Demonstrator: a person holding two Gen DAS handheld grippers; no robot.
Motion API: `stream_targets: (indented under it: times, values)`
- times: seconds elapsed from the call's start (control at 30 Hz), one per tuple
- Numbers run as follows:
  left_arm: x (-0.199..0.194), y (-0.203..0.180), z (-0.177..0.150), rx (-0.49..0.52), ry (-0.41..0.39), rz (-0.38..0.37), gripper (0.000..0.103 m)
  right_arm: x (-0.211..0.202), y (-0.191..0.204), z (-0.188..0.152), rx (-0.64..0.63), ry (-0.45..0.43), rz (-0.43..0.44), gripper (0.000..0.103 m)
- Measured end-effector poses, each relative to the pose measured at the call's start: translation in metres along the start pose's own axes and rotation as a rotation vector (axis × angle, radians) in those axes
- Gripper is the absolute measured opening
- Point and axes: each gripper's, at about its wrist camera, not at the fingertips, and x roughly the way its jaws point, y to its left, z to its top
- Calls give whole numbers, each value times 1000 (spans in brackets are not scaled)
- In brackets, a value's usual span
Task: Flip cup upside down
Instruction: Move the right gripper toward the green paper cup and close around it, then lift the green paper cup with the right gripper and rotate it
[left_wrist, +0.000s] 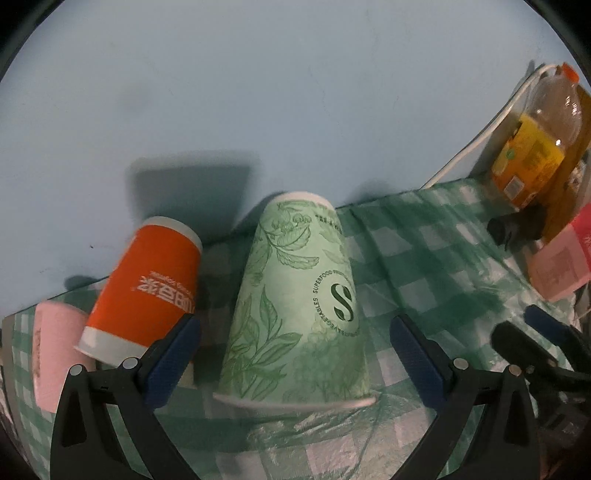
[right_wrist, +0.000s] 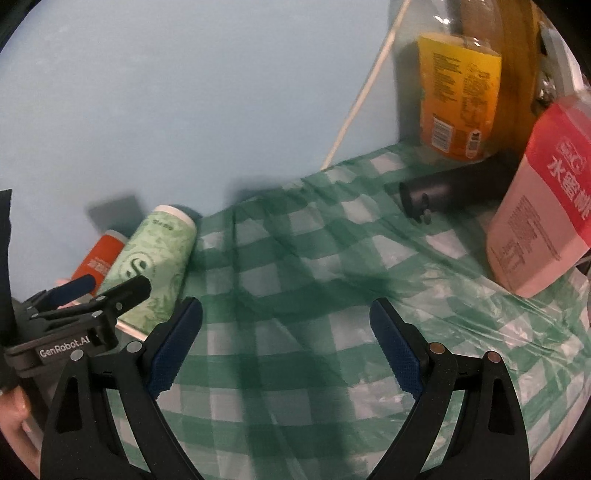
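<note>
A green leaf-print paper cup (left_wrist: 299, 310) stands upside down, rim on the green checked tablecloth (left_wrist: 424, 266). My left gripper (left_wrist: 295, 350) is open, its blue-padded jaws on either side of the cup and apart from it. The cup also shows at the left of the right wrist view (right_wrist: 155, 266), with the left gripper (right_wrist: 99, 291) in front of it. My right gripper (right_wrist: 286, 343) is open and empty over bare cloth (right_wrist: 295, 258).
An orange paper cup (left_wrist: 144, 291) stands upside down left of the green cup, a pink cup (left_wrist: 55, 343) beyond it. At the right stand an orange juice bottle (right_wrist: 458, 96), a pink-red carton (right_wrist: 543, 199), a dark cylinder (right_wrist: 454, 188) and a white cable (right_wrist: 362, 88). A blue wall lies behind.
</note>
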Motion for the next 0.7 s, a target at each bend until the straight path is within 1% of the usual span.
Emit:
stream_targets:
  times: [0.13, 0.17, 0.23, 0.3, 0.37, 0.6, 0.7]
  values:
    - [14, -2, 3, -8, 41, -1, 101, 0, -3, -2, -16, -6, -10, 91]
    - [17, -2, 3, -7, 54, 1, 99, 0, -4, -3, -22, -7, -14, 91]
    - [19, -5, 1, 8, 55, 30, 99, 0, -3, -4, -26, -12, -18, 91]
    - [22, -9, 0, 36, 68, 58, 94, 0, -3, -5, -31, -11, -14, 91]
    - [23, -13, -2, 57, 71, 90, 80, 0, -2, -5, -34, -10, -11, 92]
    - [13, -7, -6, 71, 39, 62, 80, 0, 2, -10, -41, -10, 6, 92]
    - [-3, -2, -12, 66, 15, 47, 80, -2, 3, -12, -45, -17, 5, 91]
